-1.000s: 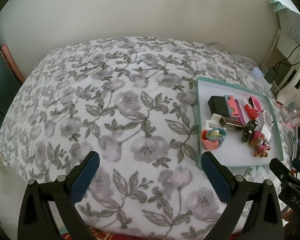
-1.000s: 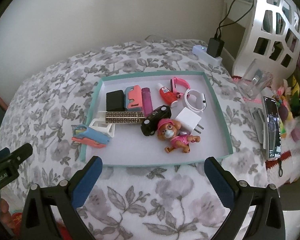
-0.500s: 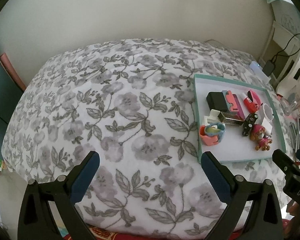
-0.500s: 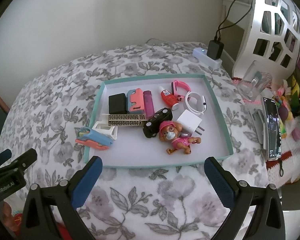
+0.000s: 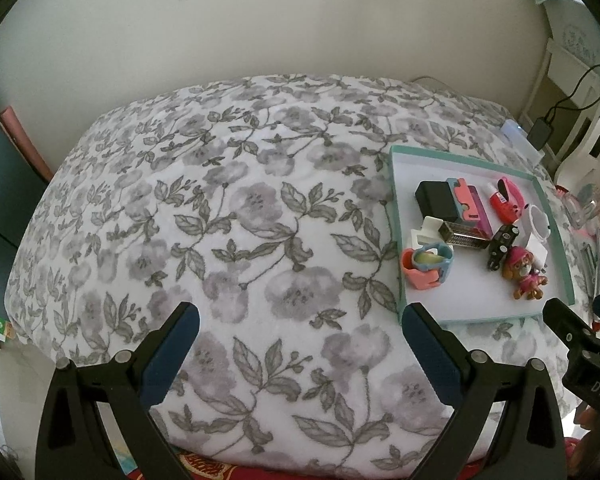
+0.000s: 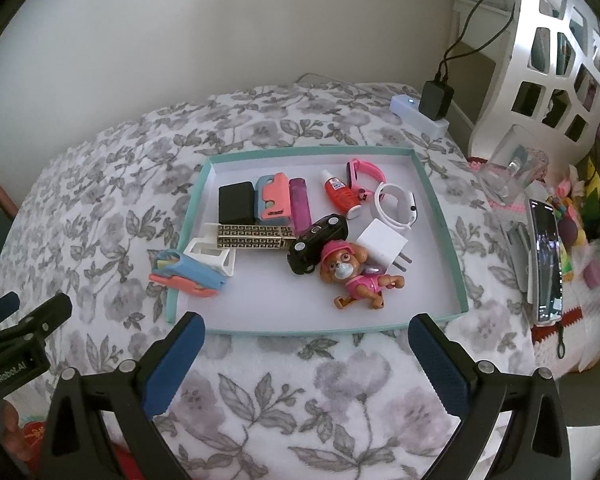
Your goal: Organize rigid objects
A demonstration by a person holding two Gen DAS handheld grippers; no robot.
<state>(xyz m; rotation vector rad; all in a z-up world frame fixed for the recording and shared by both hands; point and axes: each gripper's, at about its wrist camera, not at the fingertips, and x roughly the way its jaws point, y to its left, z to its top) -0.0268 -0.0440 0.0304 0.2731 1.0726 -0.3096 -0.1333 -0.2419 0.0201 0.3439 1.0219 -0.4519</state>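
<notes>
Both your hand-held grippers hover empty, jaws wide apart: the left (image 5: 300, 320) over bare floral bed (image 5: 228, 216), the right (image 6: 306, 330) facing the tray's (image 6: 316, 330) near rim.

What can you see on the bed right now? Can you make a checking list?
Surface: floral bedspread, soft, lumpy.
Job's things: teal-rimmed tray holds pup figure, black toy car, white plug adapter, red bottle, pink watch, black box; a blue-and-coral clip overhangs the tray's left rim.
Clutter: phone, toys right of bed.
Grippers: left claw open, empty; right claw open, empty.
Cables: black charger in power strip, cord rising.
Surroundings: plain wall, white cut-out panel.
</notes>
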